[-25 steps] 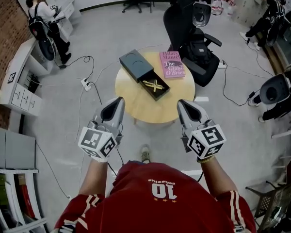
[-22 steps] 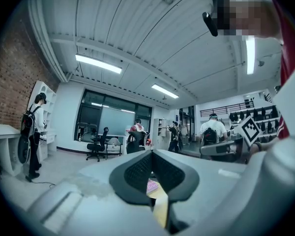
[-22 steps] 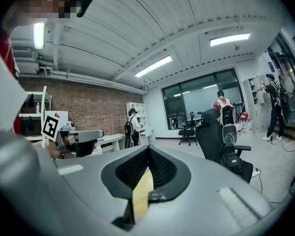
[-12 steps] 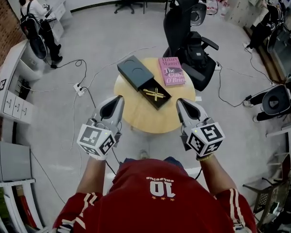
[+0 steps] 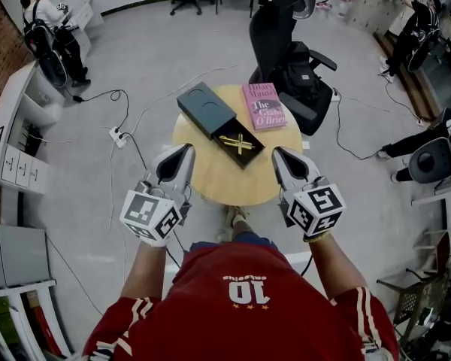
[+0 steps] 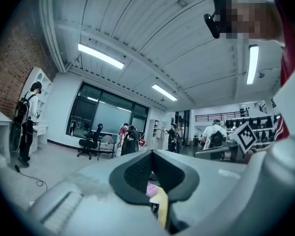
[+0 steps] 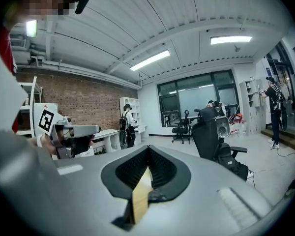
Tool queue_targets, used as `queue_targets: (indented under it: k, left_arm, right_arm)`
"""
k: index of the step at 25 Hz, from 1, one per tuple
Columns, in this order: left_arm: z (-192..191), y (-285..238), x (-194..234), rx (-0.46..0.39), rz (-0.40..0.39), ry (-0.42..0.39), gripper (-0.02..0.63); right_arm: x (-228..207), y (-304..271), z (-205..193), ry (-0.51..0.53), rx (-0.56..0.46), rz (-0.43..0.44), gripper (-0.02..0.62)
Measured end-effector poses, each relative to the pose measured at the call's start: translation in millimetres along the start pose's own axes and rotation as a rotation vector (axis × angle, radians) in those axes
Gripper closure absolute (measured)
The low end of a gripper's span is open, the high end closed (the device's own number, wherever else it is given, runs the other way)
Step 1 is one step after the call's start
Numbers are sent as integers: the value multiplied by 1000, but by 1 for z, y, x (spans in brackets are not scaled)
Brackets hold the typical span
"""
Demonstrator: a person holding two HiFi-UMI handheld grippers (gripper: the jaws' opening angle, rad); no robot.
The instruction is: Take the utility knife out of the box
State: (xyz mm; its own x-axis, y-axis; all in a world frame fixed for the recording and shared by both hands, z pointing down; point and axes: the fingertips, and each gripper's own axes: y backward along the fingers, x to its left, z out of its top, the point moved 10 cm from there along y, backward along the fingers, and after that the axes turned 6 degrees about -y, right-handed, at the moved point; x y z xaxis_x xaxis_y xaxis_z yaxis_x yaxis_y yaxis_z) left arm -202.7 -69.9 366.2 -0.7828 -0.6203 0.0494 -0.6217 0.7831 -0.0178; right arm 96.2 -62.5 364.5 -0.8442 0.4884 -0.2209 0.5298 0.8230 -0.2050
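- Closer now than a second ago: both grippers have advanced on the round table [image 5: 224, 180], and their tips now overlap its near rim.
- Left gripper [image 5: 186, 150]: clenched, nothing between the jaws. Right gripper [image 5: 276, 152]: likewise clenched and empty.
- Utility knife [image 5: 237, 142] lies in the pulled-out tray of the dark box [image 5: 207, 111], mid-table, well ahead of both grippers and untouched.
- It reads as a slim gold crossed shape; finer detail is too small to make out.
- Handling, my guess: metal body, stiff, fairly light, with a smooth finish that is likely slippery in the pads. The tray walls sit close around it, so I would expect to need a steep approach.
- Hold: I would pinch across the narrow width near mid-body. I cannot tell which end carries the blade.
- The box may slide; the left gripper could steady it.
- Writing: the pink book [image 5: 264, 106] beside the box reads "Hilary Mantel", "The Giant, O'Brien". The box shows no legible label.
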Motion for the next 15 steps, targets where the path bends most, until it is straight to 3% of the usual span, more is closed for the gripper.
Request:
queue_targets:
  k: [5, 11, 15]
  left_arm:
    - [3, -8, 5, 6, -4, -20, 603]
    - [3, -20, 16, 18, -10, -30, 603]
    - [-5, -30, 19, 35, -14, -18, 603]
  right_arm:
    - [-3, -17, 1, 59, -31, 8, 594]
    - [-6, -39, 1, 82, -23, 38, 548]
    - [-11, -50, -3, 81, 13, 65, 480]
